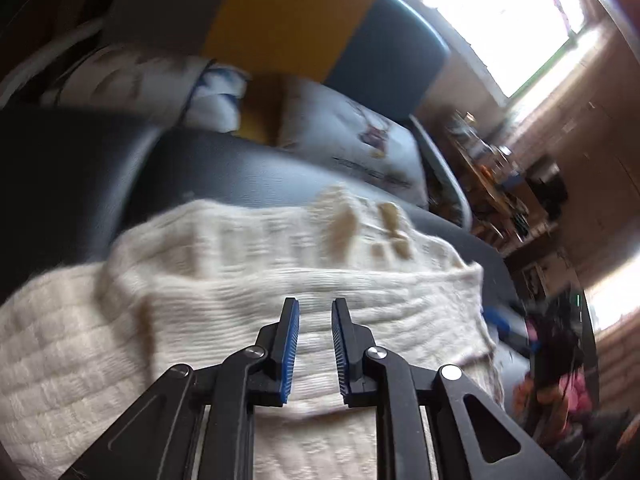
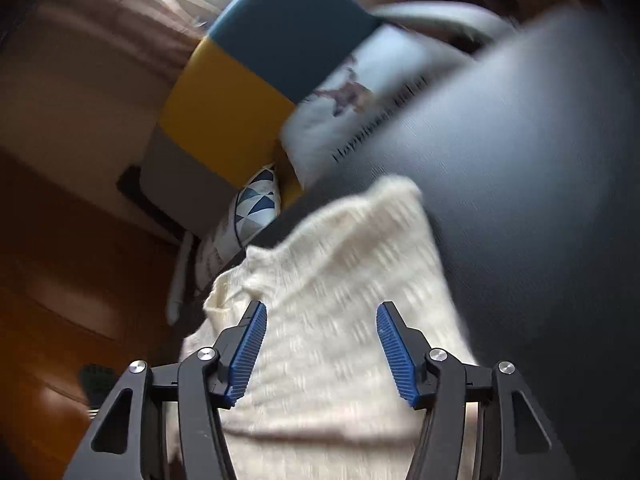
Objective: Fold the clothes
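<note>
Right under my left gripper [image 1: 315, 344] lies the cream knitted sweater [image 1: 248, 280], its thick ribbed knit filling the lower half of the left wrist view. That gripper's blue-padded fingers [image 1: 290, 352] stand a narrow gap apart with nothing between them; the knit shows through the gap, below them. My right gripper [image 2: 320, 354] is spread wide, also holding nothing, and hangs over another part of the same sweater [image 2: 340, 300].

The sweater rests on a dark, leather-like seat surface [image 1: 224, 168], bunched with a doubled-over ridge running across it and a tan knitted pattern [image 1: 360, 228] near its far edge. In the right wrist view one corner of it [image 2: 394, 192] rises to a peak against the dark surface. Behind it sit a printed white cushion [image 1: 360, 136] and a yellow-and-blue striped backrest [image 1: 304, 20]. Whether the garment is partway folded or only lying rumpled, I cannot tell from these views; both are motion-blurred.

I judge the knit to be soft, limp and fairly bulky: it will sag and stretch from wherever I lift it, and hold no crease on its own. It looks grippy rather than slippery, so the ribbed pads should bite well. I would pinch at a firm edge such as a hem or that raised corner, taking the full thickness, since a pinch on loose yarn could pull the stitches out of shape.
</note>
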`<control>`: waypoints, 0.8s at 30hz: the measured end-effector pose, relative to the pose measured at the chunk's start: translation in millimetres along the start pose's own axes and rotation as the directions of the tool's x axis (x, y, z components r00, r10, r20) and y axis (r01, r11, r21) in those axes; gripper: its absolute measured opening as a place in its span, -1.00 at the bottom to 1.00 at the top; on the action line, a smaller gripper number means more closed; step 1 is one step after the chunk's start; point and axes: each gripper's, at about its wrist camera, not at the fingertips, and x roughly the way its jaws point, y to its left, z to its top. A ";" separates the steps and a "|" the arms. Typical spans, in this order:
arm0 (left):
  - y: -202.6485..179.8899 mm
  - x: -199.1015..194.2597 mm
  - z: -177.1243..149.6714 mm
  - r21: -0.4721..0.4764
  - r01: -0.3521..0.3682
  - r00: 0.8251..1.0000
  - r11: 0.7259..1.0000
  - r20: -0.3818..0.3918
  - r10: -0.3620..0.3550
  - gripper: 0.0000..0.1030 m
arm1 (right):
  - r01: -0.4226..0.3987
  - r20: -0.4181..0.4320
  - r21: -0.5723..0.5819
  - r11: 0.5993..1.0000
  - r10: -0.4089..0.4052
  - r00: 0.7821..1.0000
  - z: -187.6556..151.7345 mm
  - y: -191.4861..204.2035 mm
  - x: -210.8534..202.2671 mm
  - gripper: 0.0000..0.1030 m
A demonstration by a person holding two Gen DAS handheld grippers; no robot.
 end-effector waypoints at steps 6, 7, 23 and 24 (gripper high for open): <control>-30.3 10.3 11.8 0.057 0.082 0.995 0.995 -0.055 -0.079 -0.67 | 0.038 0.003 0.010 0.999 -0.038 0.999 28.2 11.6 15.9 0.17; -43.6 15.0 16.6 0.092 0.122 0.991 0.988 -0.072 -0.115 -0.62 | 0.029 0.003 -0.001 1.000 -0.029 1.000 25.4 14.6 9.7 0.18; -241.5 192.5 39.1 0.583 0.382 0.870 0.717 -0.488 -0.067 -0.25 | 0.038 -0.082 -0.384 0.922 -0.076 0.994 -51.0 7.7 -7.5 0.21; -244.3 200.8 37.3 0.591 0.391 0.860 0.706 -0.508 -0.052 -0.21 | 0.033 -0.075 -0.398 0.917 -0.069 0.995 -53.5 7.3 -8.2 0.21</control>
